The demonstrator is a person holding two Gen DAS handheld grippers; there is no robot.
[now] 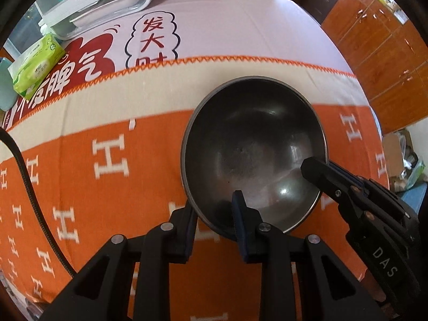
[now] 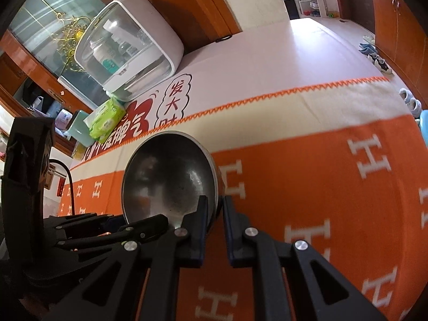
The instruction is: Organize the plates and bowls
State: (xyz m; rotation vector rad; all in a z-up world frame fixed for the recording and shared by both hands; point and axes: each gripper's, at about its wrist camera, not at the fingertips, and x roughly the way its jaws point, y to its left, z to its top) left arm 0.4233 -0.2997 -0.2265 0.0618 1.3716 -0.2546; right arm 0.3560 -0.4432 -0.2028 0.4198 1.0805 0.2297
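A dark metal bowl (image 1: 254,149) sits over the orange blanket (image 1: 107,192), held by both grippers. In the left wrist view my left gripper (image 1: 214,203) is shut on the bowl's near rim, one finger outside the wall and one inside. My right gripper (image 1: 313,164) comes in from the right and clamps the right rim. In the right wrist view the bowl (image 2: 171,176) is seen close up, and my right gripper (image 2: 215,200) is shut on its rim, with a finger on each side. The left gripper (image 2: 157,219) holds the rim at lower left.
The blanket, patterned with white H letters, lies over a white tablecloth with red characters (image 1: 149,37). A white countertop appliance (image 1: 93,2) and a green tissue pack (image 1: 37,64) stand at the far left. A black cable (image 1: 26,182) trails on the left; wooden cupboards (image 1: 374,40) stand at the right.
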